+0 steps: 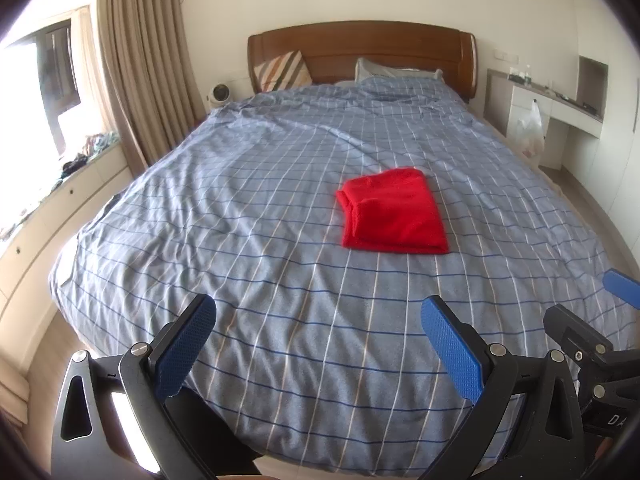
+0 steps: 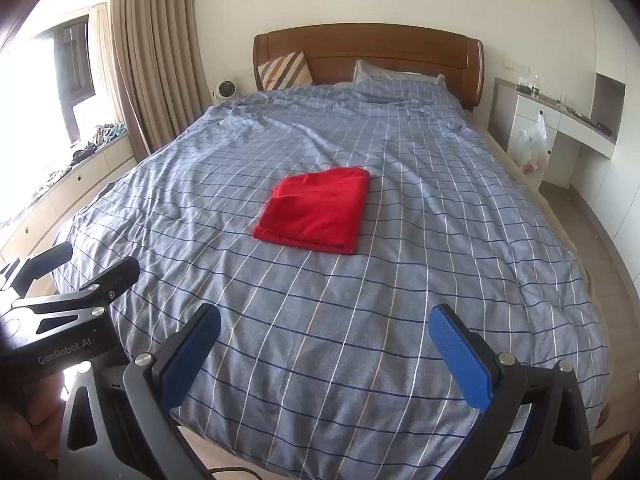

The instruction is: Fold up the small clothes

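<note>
Folded red garment [image 1: 394,211] mid-bed [image 1: 240,240], bare cover all around

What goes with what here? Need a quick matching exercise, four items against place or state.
Items:
1 red garment
2 striped cushion
3 white plastic bag
4 left tool

States:
A leaning against the headboard
B open, holding nothing
C folded, mid-bed
D hanging on the white cabinet

Pairs: 1-C, 2-A, 3-D, 4-B

I see bright daylight flooding from the blown-out window [image 1: 24,92] left of the bed [image 1: 280,200]; both fisheye views bend and darken toward their edges.
</note>
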The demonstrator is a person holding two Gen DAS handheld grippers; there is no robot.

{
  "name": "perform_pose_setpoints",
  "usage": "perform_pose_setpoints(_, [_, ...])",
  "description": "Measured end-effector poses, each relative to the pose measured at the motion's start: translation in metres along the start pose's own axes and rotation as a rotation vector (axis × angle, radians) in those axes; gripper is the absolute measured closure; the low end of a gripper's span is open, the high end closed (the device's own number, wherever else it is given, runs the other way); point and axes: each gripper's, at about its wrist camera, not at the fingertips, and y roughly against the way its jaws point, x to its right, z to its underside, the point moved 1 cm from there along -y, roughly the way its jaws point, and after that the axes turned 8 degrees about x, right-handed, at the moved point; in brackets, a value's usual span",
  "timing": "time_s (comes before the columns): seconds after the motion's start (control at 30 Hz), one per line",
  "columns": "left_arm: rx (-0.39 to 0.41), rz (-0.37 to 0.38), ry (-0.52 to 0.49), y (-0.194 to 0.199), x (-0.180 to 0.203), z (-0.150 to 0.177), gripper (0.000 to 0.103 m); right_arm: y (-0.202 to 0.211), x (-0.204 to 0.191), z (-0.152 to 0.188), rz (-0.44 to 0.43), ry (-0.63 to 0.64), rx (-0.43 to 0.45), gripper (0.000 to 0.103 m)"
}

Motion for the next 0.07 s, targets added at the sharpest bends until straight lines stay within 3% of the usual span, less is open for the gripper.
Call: perform_pose_setpoints(0.07, [0.017,-0.013,-0.009,0.0024,0.0008,0.0002,0.0,0.0003,0.0005,0.0003,0.001,-0.003,0.002,0.0])
